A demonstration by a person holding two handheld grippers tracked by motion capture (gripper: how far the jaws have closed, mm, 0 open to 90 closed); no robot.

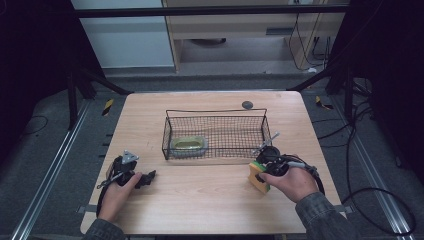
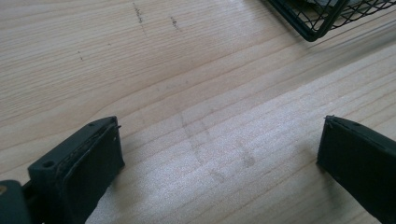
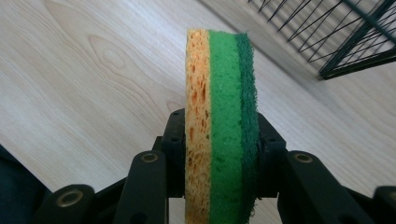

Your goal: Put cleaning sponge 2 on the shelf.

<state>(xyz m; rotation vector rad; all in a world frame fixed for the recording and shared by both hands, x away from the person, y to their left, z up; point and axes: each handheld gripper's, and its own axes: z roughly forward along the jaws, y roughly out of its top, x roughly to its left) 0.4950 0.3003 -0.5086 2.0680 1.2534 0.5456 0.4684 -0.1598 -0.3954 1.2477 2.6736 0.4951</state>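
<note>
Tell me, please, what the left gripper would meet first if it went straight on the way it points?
Probably the bare table; the wire basket's corner sits off to one side, so the left gripper would likely miss it.

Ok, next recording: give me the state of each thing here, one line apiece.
Sponge: clamped on edge in the right claw, at the table's near right.
Right claw: shut on the sponge.
Left claw: open, nothing between its pads, low over bare wood.
Wire basket: upright on the table, open-topped.
Yellow-green dish: lying in the basket's left end.
</note>
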